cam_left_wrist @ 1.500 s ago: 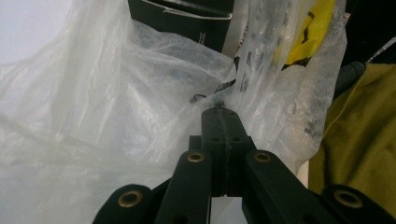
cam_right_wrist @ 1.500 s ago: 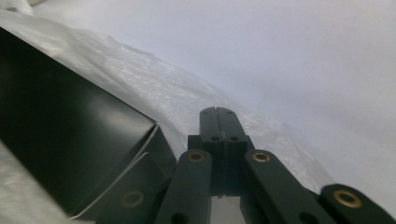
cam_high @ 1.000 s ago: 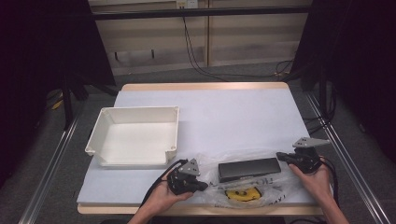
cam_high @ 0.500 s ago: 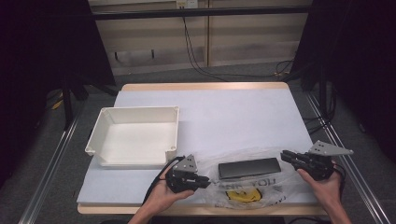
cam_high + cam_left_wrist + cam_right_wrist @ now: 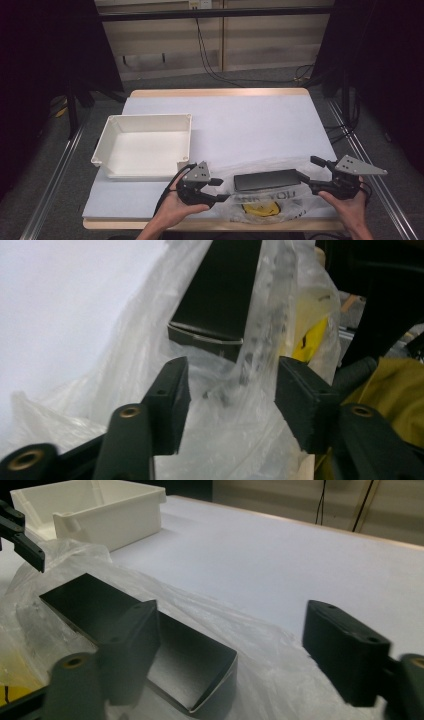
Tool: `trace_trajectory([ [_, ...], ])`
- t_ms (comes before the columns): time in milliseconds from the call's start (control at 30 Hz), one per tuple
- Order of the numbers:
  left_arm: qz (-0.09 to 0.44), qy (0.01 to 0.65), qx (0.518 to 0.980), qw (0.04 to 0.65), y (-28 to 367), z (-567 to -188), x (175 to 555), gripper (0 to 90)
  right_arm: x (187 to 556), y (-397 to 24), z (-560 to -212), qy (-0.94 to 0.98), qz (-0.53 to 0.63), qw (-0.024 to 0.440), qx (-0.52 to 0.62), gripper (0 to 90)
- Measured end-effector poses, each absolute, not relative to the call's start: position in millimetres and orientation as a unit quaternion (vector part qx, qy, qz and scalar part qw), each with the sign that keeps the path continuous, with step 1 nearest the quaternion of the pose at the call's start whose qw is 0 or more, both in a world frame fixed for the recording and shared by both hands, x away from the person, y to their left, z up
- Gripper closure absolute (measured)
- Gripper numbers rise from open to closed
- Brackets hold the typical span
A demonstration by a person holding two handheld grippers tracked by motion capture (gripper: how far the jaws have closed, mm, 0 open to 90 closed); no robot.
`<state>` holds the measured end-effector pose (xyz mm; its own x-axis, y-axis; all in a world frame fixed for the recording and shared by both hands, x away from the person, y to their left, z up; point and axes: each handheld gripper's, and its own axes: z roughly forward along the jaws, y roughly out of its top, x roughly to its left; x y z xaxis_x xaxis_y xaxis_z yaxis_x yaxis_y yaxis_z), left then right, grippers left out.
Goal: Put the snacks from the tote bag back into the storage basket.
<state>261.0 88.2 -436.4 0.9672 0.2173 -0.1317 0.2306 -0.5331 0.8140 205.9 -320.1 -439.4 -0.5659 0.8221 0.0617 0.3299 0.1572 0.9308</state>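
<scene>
A flat black box (image 5: 267, 180) is lying on a crumpled clear plastic bag (image 5: 280, 205) at the table's (image 5: 225, 125) near edge, with yellow print showing through the film just in front of the box (the bag's lettering is partly hidden). The left gripper (image 5: 212, 191) is hovering at the box's left end, its jaws standing apart with loose film between them but not pinched; they have just been opening. The right gripper (image 5: 320, 175) is hanging off the box's right end, jaws spread wide and clear of the bag, having likewise just been opening. Both were clamped on the film a second ago. Beyond the box the white surface is lying bare to the far edge; a white tray (image 5: 145, 145) is sitting behind and left of the box.
</scene>
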Motion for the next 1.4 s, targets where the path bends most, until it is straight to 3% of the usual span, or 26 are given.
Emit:
trace_trajectory([
  [333, 0.001, 0.131, 0.872, 0.471, 86, -422, 271, 41.4, 190, -315, -435, 0.721, 0.542, 0.22, 0.37, 0.3],
  [533, 0.01, 0.129, 0.88, 0.457, 81, -416, 279, 38.9, 184, -314, -434, 0.717, 0.553, 0.212, 0.368, 0.9],
  [800, 0.008, 0.108, 0.892, 0.44, 54, -405, 287, 37.9, 171, -312, -440, 0.715, 0.556, 0.237, 0.353, 0.6],
  [967, 0.005, 0.068, 0.911, 0.406, 36, -402, 291, 56.7, 171, -311, -443, 0.708, 0.566, 0.245, 0.345, 0.1],
  [1300, -0.015, 0.069, 0.922, 0.381, 21, -413, 299, 52.1, 172, -310, -447, 0.701, 0.576, 0.248, 0.34, 0.0],
  [1400, -0.015, 0.067, 0.924, 0.375, 18, -414, 299, 46.5, 172, -309, -448, 0.703, 0.572, 0.247, 0.342, 0.0],
])
